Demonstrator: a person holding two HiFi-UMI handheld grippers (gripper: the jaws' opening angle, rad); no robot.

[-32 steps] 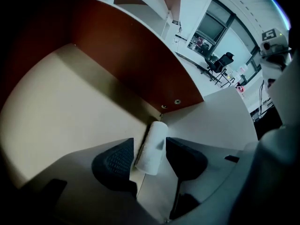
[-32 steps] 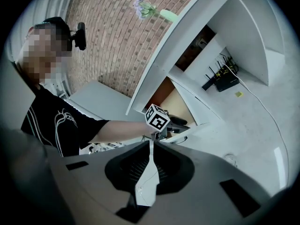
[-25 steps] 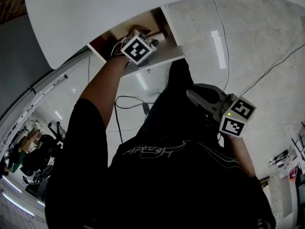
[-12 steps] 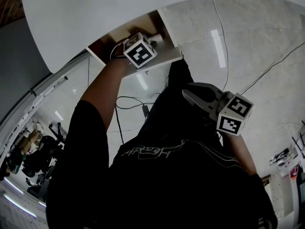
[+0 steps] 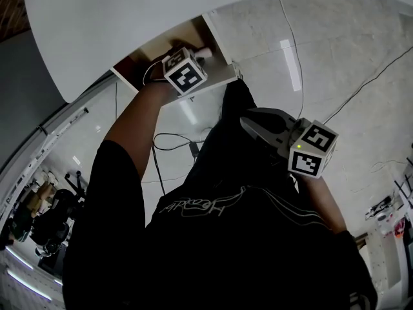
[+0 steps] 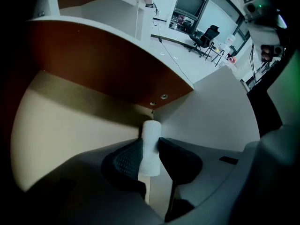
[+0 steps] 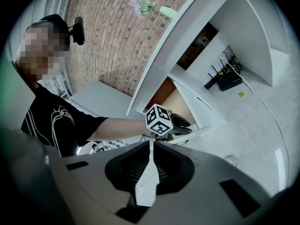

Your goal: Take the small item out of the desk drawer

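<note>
Beige drawer point(image 6: 65, 125) interior: the left gripper point(image 6: 149, 154), its jaws closing, pinches 1 small white cylinder point(image 6: 151, 131) standing inside.
It looks light, stiff and smooth; the mid-body hold seems sound if kept square.

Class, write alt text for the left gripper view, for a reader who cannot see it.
The left gripper is closing its two dark jaws on a small white cylinder between them, inside an open drawer with a pale floor. A red-brown panel runs above it, and a bright room shows beyond.
</note>
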